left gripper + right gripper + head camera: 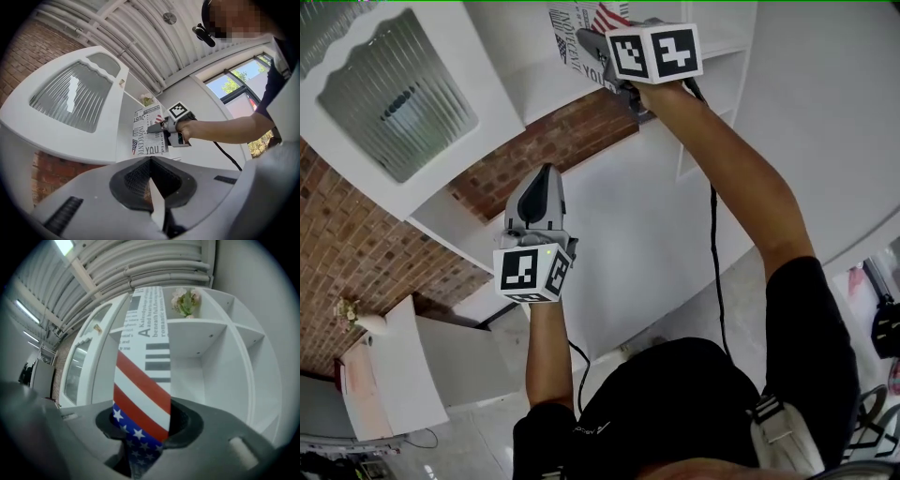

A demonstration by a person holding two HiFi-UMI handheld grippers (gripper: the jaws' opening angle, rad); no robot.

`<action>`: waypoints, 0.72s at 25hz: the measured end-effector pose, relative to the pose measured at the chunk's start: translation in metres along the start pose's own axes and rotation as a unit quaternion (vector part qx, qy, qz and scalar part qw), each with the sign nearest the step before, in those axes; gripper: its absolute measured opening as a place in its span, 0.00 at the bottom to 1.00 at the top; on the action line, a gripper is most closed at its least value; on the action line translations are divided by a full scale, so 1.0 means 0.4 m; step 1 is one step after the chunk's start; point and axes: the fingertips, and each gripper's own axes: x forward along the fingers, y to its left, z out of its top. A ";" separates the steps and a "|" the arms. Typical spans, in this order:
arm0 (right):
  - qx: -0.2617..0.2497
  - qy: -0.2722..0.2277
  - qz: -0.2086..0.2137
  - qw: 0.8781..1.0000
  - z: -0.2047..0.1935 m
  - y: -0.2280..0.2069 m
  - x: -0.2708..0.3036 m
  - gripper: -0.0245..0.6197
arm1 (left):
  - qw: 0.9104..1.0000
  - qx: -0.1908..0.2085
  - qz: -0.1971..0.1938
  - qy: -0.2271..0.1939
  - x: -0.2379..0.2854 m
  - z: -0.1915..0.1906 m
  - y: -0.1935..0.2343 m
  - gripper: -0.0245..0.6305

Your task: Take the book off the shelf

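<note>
The book (579,39) has a newsprint cover with a stars-and-stripes flag and stands upright at the white shelf unit (206,326). My right gripper (600,49) is raised to it and shut on its spine edge. In the right gripper view the flag-printed book (143,380) fills the space between the jaws, pressed by both pads. The left gripper view shows the book (149,136) with the right gripper (158,127) on it. My left gripper (546,176) hangs lower and to the left, away from the shelf, jaws together with nothing in them.
A cabinet door with ribbed glass (394,94) stands open left of the book. A small bunch of flowers (185,301) sits on the shelf above. A brick wall (356,253) lies behind the shelving. A cable (714,272) trails from the right gripper.
</note>
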 end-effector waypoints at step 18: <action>0.007 -0.099 0.041 0.994 -0.265 0.128 -0.528 0.28 | 0.998 0.019 -0.039 -0.041 -0.072 0.033 -0.156 0.03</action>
